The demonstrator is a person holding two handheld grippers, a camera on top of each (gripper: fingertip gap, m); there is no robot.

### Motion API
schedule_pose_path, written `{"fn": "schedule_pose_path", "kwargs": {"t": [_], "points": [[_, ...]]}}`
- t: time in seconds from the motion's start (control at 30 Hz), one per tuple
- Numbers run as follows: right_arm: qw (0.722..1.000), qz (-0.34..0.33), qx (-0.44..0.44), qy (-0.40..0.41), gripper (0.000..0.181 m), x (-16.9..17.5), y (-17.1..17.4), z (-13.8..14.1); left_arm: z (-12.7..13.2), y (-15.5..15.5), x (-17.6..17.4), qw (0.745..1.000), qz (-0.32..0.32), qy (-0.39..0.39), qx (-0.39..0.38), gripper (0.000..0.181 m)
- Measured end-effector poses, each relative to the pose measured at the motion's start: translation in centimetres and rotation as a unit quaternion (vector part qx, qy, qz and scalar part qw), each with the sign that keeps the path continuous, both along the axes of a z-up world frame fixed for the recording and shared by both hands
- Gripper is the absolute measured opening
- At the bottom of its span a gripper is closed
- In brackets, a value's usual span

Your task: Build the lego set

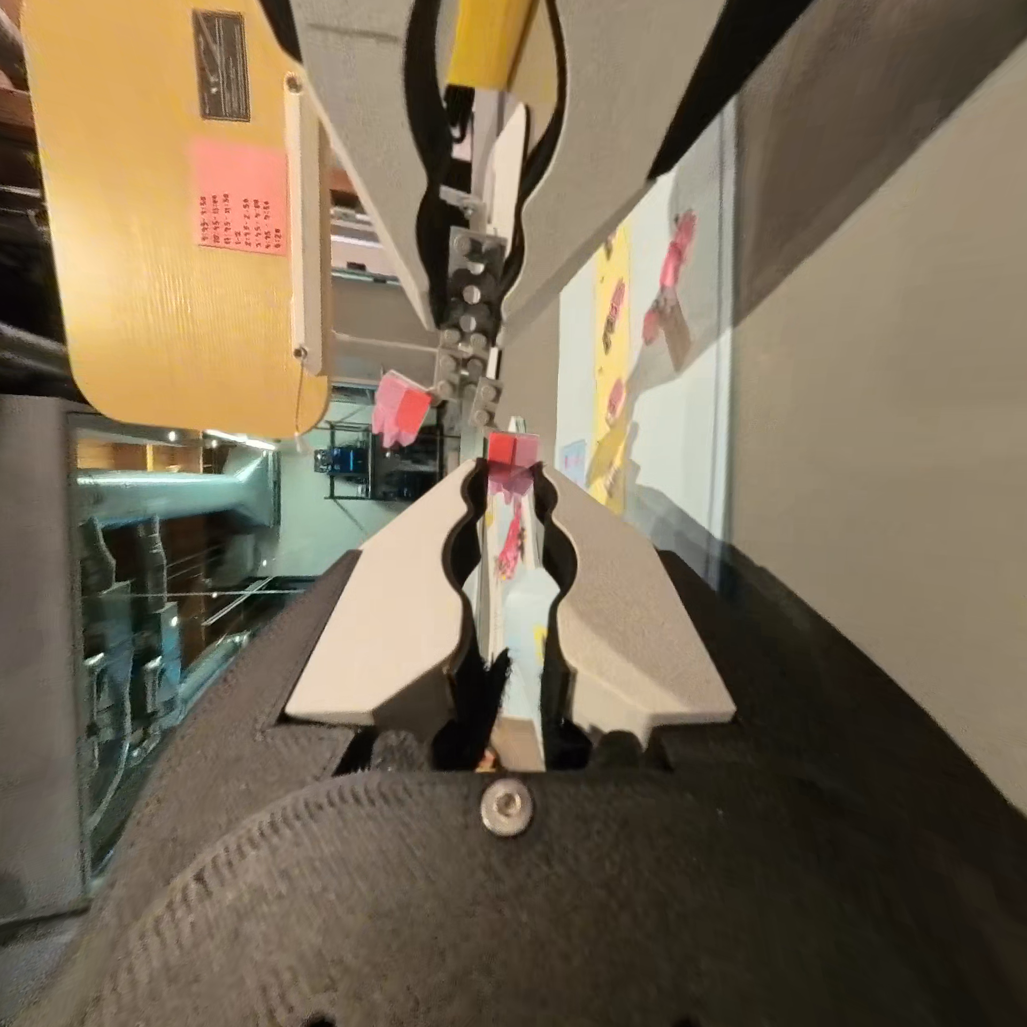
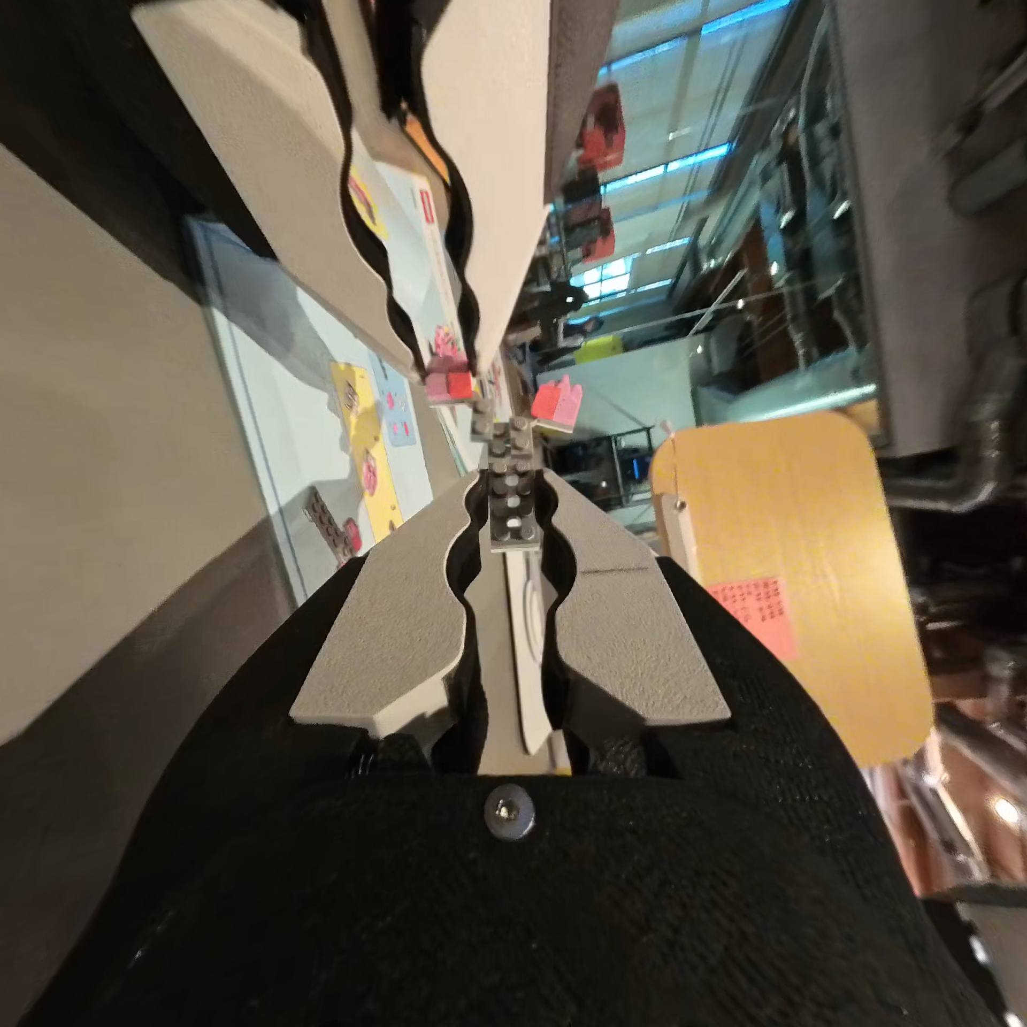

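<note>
My left gripper (image 1: 508, 465) is shut on a small red and pink brick block (image 1: 512, 449) at its fingertips. Facing it from the top of the left wrist view, my right gripper (image 1: 471, 325) holds a grey studded plate assembly (image 1: 469, 355). A second red and pink block (image 1: 401, 410) sits on a side arm of that assembly. In the right wrist view my right gripper (image 2: 514, 479) is shut on the grey assembly (image 2: 514, 514). The left gripper (image 2: 447, 368) holds its block (image 2: 450, 384) against the assembly's far end, beside the second block (image 2: 556, 408). Both are held in the air.
An open instruction booklet (image 1: 639, 355) lies on the grey table (image 1: 889, 389); it also shows in the right wrist view (image 2: 333, 422). A yellow wooden board with a pink sticker (image 1: 166, 222) stands close behind (image 2: 778, 556). Glass walls and shelving lie beyond.
</note>
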State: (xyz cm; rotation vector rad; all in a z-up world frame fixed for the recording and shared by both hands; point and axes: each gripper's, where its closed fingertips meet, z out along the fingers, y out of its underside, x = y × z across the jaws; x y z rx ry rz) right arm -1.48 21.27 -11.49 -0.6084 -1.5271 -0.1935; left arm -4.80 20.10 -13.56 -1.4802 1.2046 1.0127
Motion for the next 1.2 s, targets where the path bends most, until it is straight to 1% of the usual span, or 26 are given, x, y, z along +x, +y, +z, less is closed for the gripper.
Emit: {"fn": "schedule_pose_path", "kwargs": {"t": [0.13,0.2,0.27,0.33,0.43,0.73,0.9,1.07,1.2], "points": [[0.999,0.027,0.035,-0.016,0.014,-0.5,-1.4,-0.3,0.2,-2.0,-0.9,0.999,0.032,-0.021,0.02,0.016],[0.998,0.046,0.049,-0.017,0.014,-0.6,-2.3,-0.4,-0.2,-2.9,-1.0,0.998,0.041,-0.047,0.014,0.016],[0.996,0.059,0.058,-0.016,0.014,-0.8,-3.0,-0.3,-0.7,-3.6,-0.8,0.998,0.041,-0.056,0.007,0.016],[0.995,0.077,0.052,-0.029,0.014,-0.9,-3.7,-0.9,-1.1,-4.1,-0.3,0.998,0.037,-0.045,0.005,0.016],[0.994,0.085,0.046,-0.052,0.014,-1.1,-4.0,-1.8,-1.3,-4.6,0.5,0.999,0.029,-0.032,0.0,0.016],[0.992,0.106,0.025,-0.061,0.014,-1.1,-4.9,-2.3,-2.6,-5.7,0.7,0.999,0.009,0.021,-0.036,0.016],[0.984,0.156,-0.005,-0.091,0.014,-0.9,-6.9,-3.4,-2.7,-7.8,-0.1,0.998,0.01,0.04,-0.044,0.016],[0.976,0.182,0.0,-0.117,0.014,-0.8,-8.6,-4.1,-2.5,-9.8,-0.1,0.998,0.015,0.046,-0.036,0.016],[0.978,0.182,0.018,-0.101,0.014,-0.9,-8.9,-3.3,-2.4,-11.0,-0.1,0.997,0.013,0.062,-0.04,0.016]]}}
